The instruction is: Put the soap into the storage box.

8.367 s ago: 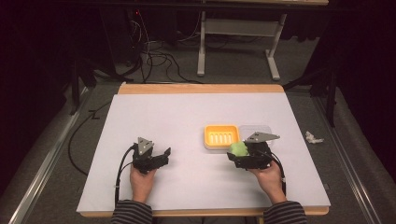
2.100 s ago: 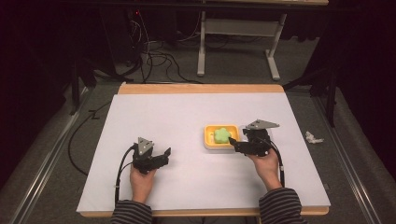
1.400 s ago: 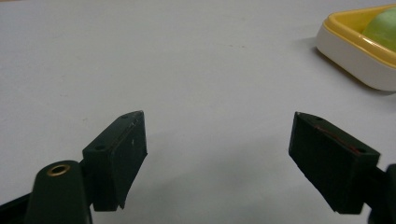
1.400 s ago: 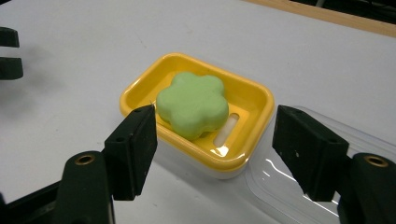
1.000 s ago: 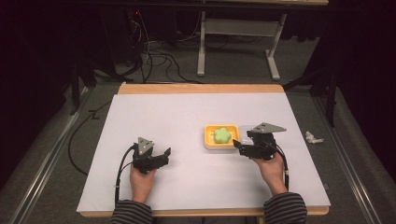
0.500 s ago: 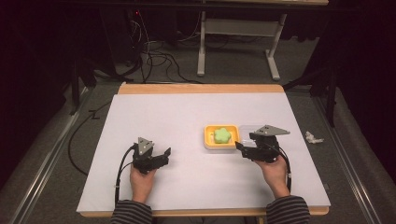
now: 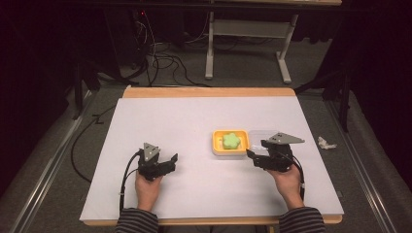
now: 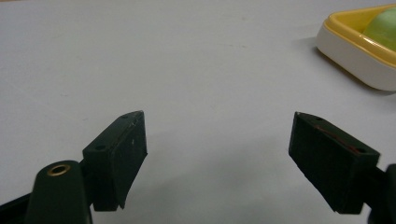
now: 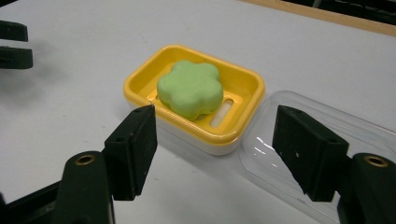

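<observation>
A green flower-shaped soap [image 7: 232,140] [image 9: 190,88] lies in a yellow soap dish [image 7: 216,148] [image 9: 144,79] right of the table's middle. A clear plastic lid [image 7: 265,134] [image 9: 327,116] lies flat against the dish's right side. My right gripper [image 7: 253,158] [image 9: 215,154] stands open just in front of the dish and lid, with nothing between its jaws. Held near the front left, my left gripper [image 7: 171,162] [image 8: 217,158] is open and empty over the bare white table; the dish's corner [image 8: 359,58] shows at its upper right.
The white table top [image 7: 194,121] has a wooden far edge [image 7: 209,92]. A small crumpled white scrap [image 7: 326,143] lies on the floor off the table's right side. Cables and a desk frame stand on the floor beyond.
My right gripper carried the green soap into the yellow dish, let it go and drew back toward the person. The left gripper has not moved.
</observation>
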`<state>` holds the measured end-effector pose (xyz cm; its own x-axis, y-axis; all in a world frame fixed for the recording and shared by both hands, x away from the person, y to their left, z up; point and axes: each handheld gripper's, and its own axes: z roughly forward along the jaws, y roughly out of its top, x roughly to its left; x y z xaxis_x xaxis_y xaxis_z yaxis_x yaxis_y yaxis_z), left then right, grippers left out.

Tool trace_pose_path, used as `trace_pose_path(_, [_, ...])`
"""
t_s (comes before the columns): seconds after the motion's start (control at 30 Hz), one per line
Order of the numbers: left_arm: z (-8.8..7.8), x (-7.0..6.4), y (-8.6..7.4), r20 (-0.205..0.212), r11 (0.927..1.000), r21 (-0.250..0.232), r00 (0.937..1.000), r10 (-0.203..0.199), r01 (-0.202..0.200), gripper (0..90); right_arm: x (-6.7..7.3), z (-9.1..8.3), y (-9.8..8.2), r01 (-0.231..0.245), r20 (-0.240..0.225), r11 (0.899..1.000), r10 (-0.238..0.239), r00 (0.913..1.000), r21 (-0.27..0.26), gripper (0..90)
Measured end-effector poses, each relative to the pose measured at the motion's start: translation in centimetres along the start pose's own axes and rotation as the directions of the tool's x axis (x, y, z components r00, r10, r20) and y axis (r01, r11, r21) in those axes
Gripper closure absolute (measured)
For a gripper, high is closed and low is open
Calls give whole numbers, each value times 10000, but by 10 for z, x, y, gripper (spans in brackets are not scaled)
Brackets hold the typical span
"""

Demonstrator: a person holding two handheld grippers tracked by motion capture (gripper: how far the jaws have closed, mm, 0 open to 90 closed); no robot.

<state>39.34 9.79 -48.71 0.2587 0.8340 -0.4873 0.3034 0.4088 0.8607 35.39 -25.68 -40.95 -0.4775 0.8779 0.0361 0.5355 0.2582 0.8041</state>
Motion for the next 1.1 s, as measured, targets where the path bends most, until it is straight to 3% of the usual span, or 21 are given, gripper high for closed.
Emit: trace_pose_path(1.1, [0,0,0,-8,10000,13,10000,31,-31,199,1,-7,-16,-236,-43,9997,236,9997,-118,317])
